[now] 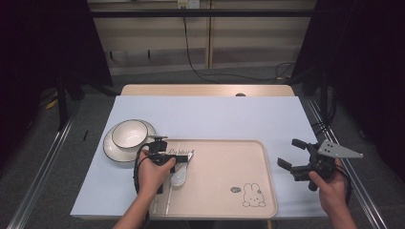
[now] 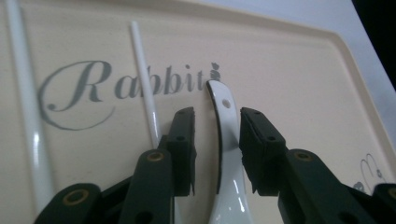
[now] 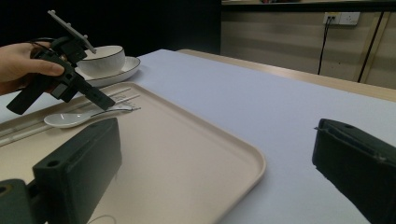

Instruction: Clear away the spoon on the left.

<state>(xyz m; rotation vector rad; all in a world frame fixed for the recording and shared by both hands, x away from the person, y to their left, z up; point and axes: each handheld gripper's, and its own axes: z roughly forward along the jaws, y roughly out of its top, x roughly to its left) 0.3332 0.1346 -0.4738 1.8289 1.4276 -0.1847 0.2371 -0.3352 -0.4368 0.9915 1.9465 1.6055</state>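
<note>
A white spoon [image 1: 177, 177] lies on the beige tray [image 1: 224, 181], which bears the word "Rabbit" and a rabbit drawing. My left gripper [image 1: 185, 159] reaches over it from the tray's left side. In the left gripper view the spoon handle [image 2: 225, 135] runs up between the black pads [image 2: 184, 140] of my left gripper [image 2: 218, 112], with a visible gap on the handle's left. Two white chopsticks [image 2: 147, 84] lie to the left of the spoon. My right gripper [image 1: 290, 152] hovers open off the tray's right edge, with nothing between its jaws [image 3: 215, 163].
A white bowl [image 1: 129, 132] with a dark rim sits on a plate [image 1: 111, 149] left of the tray, on the pale table [image 1: 215, 114]. The chopsticks [image 1: 168, 200] run toward the tray's front edge. Cables cross the floor behind the table.
</note>
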